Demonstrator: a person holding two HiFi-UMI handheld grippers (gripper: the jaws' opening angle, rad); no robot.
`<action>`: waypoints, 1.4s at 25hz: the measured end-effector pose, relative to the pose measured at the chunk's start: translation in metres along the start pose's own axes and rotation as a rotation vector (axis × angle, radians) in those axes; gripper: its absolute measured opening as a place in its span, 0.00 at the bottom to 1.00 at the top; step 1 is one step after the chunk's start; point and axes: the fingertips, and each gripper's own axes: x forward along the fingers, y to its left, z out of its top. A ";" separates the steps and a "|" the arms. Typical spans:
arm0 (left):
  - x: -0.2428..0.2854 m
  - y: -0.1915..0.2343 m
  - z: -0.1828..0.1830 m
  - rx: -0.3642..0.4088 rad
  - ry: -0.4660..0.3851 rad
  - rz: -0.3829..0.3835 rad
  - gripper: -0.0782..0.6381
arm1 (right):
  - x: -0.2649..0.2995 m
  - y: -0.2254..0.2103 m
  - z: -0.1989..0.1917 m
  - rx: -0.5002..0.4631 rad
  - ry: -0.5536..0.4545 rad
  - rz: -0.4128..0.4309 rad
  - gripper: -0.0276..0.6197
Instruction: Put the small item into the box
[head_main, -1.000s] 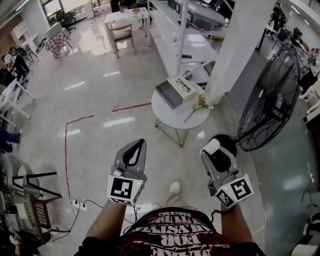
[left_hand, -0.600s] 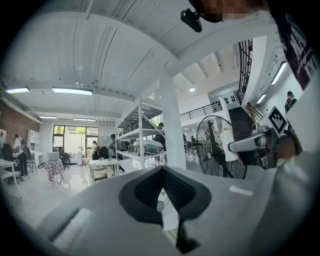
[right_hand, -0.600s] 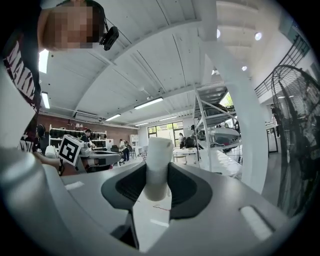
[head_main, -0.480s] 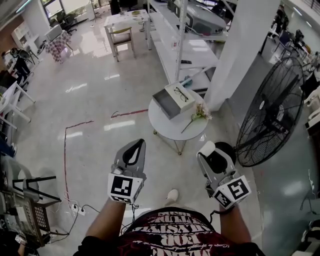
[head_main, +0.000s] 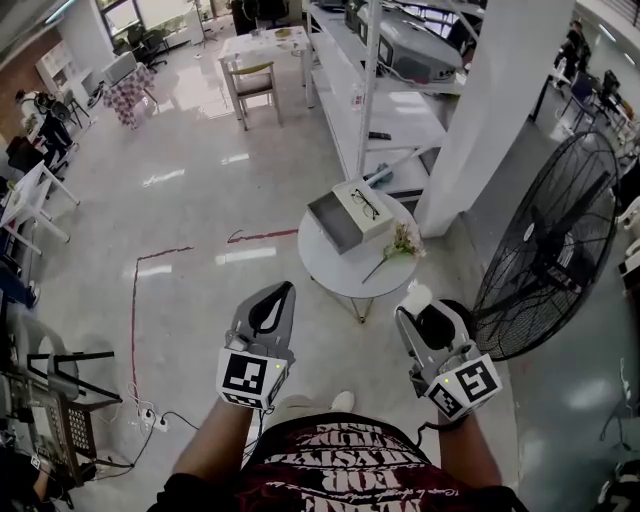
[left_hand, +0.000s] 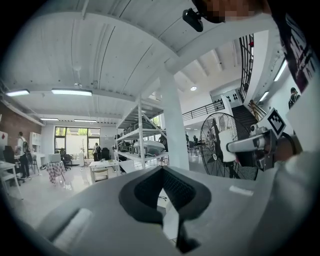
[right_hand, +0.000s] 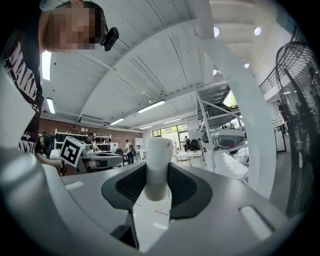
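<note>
White item (right_hand: 157, 167) is clamped in the right gripper (head_main: 427, 308), near the table's (head_main: 340, 268) near edge. The box (head_main: 347, 214) sits on its far edge. Left gripper (head_main: 273, 302) jaws are together, empty.

Floor: pale glossy floor (head_main: 200, 200) that mirrors the ceiling lights, with a thin red line (head_main: 133, 300) marked across it.
Column: white square column (head_main: 480, 110) beside a long white shelving rack (head_main: 370, 90).
Fan: big black pedestal fan (head_main: 545, 245) at the right.
Furniture: round white surface (head_main: 330, 265) on thin legs; far off, a white table (head_main: 262, 42) with a chair (head_main: 252, 78); white desks (head_main: 25, 195) along the left.
Light: strip lights (left_hand: 70, 92) on a white beamed ceiling; bright windows (left_hand: 75, 137) at the far end.
</note>
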 end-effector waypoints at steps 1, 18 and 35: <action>0.000 0.002 0.000 0.003 0.000 0.006 0.11 | 0.001 -0.001 0.000 0.002 -0.002 0.001 0.29; 0.040 0.026 -0.005 -0.003 0.027 -0.003 0.11 | 0.040 -0.029 -0.005 0.034 0.012 -0.013 0.29; 0.114 0.106 -0.002 0.005 0.007 -0.043 0.11 | 0.147 -0.056 0.008 0.029 0.030 -0.031 0.29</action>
